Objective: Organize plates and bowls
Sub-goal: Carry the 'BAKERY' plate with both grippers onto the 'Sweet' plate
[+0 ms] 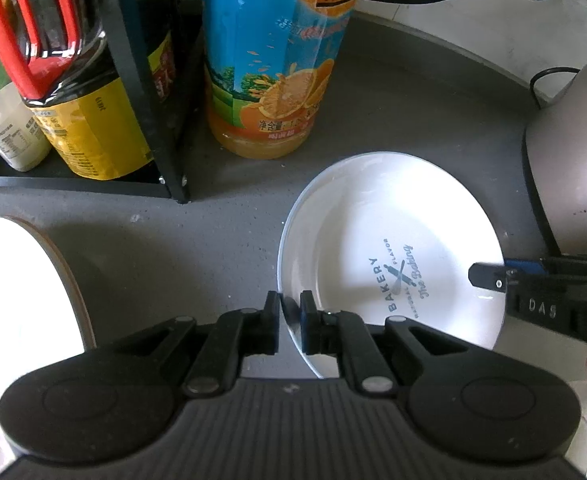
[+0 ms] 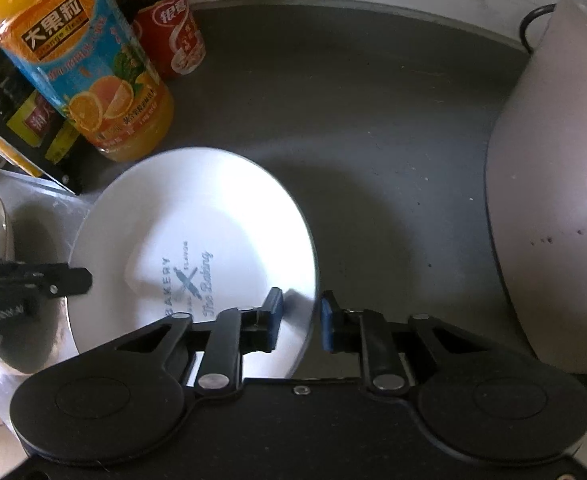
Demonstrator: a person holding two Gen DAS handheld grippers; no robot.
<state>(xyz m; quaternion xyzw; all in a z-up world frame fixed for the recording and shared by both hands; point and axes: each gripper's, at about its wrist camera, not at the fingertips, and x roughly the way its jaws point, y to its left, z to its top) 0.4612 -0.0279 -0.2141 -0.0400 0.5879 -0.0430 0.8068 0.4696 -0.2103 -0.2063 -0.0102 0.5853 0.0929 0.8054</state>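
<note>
A white plate (image 1: 389, 216) printed "BAKERY" sits over the dark grey counter (image 1: 213, 248) and casts a shadow to its side. My left gripper (image 1: 289, 312) is shut on its left rim, one pad on each face. In the right wrist view the same plate (image 2: 197, 216) lies lower left. My right gripper (image 2: 300, 312) straddles its right rim: the left pad sits over the plate, and a thin gap shows at the outer pad, so it is open. Each gripper also shows in the other's view, the right gripper (image 1: 481, 276) and the left gripper (image 2: 81, 280).
A second white plate with a brown rim (image 1: 13, 300) lies at the far left. An orange juice bottle (image 1: 269, 60) and a black rack of sauce bottles (image 1: 141, 80) stand behind. A red can (image 2: 177, 32) stands near the wall. A large grey appliance (image 2: 553, 200) with a cable fills the right.
</note>
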